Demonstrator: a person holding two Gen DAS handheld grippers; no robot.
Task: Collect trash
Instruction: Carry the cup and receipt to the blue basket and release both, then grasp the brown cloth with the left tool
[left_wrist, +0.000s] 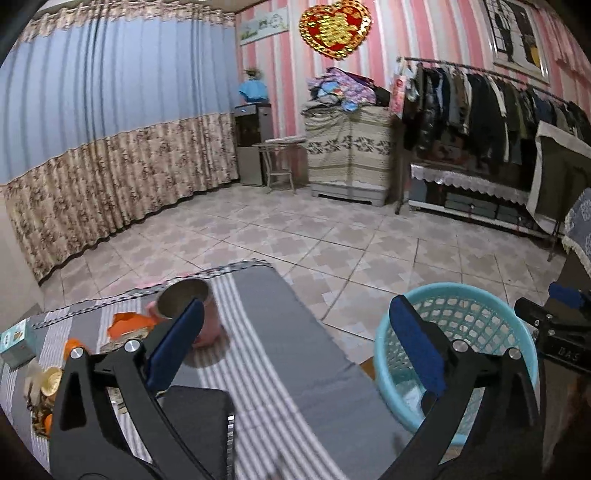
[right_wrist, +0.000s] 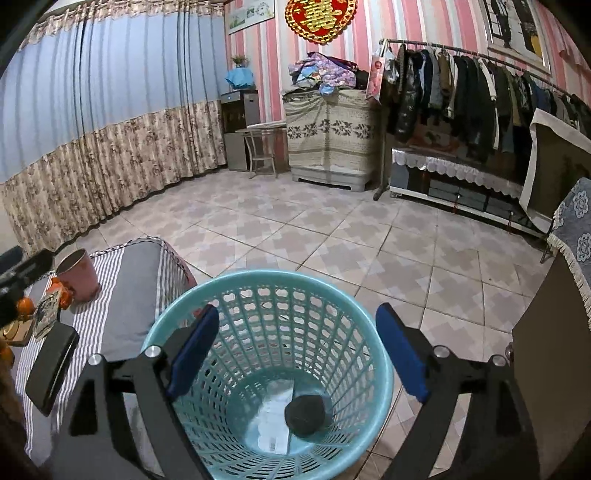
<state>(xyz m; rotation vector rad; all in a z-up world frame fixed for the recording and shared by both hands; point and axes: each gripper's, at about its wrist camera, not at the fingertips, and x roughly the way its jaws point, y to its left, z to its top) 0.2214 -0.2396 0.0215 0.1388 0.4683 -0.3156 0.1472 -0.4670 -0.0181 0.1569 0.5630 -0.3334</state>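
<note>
A turquoise mesh basket (right_wrist: 269, 354) stands on the tiled floor beside a striped-cloth table (right_wrist: 129, 288). A dark crumpled ball (right_wrist: 305, 415) lies at the basket's bottom on some pale scraps. My right gripper (right_wrist: 297, 349) hangs open above the basket's mouth, nothing between its blue pads. My left gripper (left_wrist: 299, 341) is open over the table's right edge, empty. The basket (left_wrist: 476, 317) shows behind its right finger. A pink cup (left_wrist: 188, 306) stands on the table, with orange peel (left_wrist: 129, 325) and wrappers to its left.
A black flat case (left_wrist: 195, 417) lies on the table near me, also seen as the black case (right_wrist: 51, 369) in the right wrist view. A small box (left_wrist: 16, 341) sits at the table's left. A clothes rack (right_wrist: 480, 99), cabinet and curtain line the far walls.
</note>
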